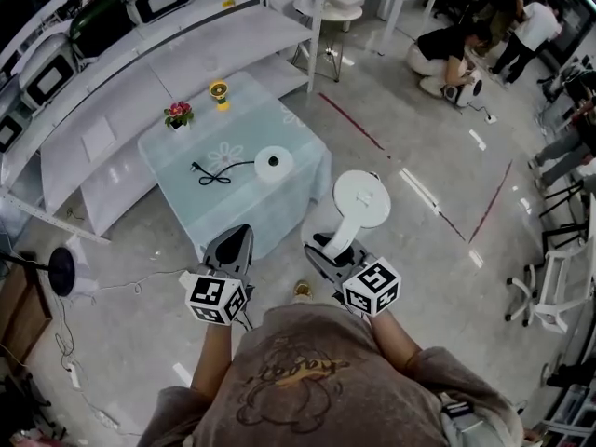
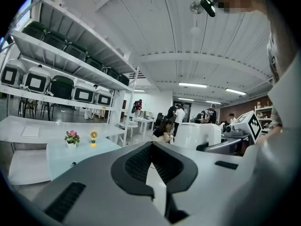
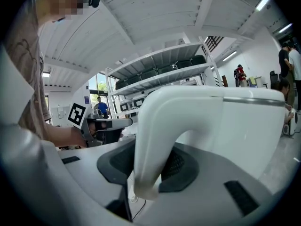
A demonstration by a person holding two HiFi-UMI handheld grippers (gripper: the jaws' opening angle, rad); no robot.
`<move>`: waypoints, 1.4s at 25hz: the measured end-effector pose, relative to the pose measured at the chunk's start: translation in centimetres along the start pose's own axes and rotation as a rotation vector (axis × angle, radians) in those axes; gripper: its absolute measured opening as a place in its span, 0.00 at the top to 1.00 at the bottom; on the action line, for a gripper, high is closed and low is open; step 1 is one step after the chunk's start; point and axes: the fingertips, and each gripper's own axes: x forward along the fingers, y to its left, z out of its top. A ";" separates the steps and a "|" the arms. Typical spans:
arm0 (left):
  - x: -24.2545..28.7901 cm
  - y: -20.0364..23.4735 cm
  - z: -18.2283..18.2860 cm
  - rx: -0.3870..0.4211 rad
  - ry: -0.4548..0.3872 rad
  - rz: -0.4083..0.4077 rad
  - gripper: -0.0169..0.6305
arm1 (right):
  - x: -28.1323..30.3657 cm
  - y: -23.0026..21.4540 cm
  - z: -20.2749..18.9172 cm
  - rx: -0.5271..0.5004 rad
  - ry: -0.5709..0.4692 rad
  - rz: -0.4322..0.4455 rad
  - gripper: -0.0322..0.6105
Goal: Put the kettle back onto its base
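The right gripper has its jaws clamped on the curved handle of the white plastic kettle, whose body sits just beyond them. The left gripper appears closed on nothing, tips meeting. The round white base lies well ahead of both, on the pale blue table.

The base lies on the table, with the kettle right of both.
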 end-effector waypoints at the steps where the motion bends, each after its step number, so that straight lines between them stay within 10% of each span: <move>1: 0.9 0.1 0.2 -0.001 -0.001 0.007 0.94 | 0.2 -0.7 0.3 -0.003 0.001 0.009 0.75; 35: 15.2 11.8 3.4 0.007 0.037 -0.042 0.94 | 15.2 -12.0 6.0 -0.006 -0.006 0.025 0.75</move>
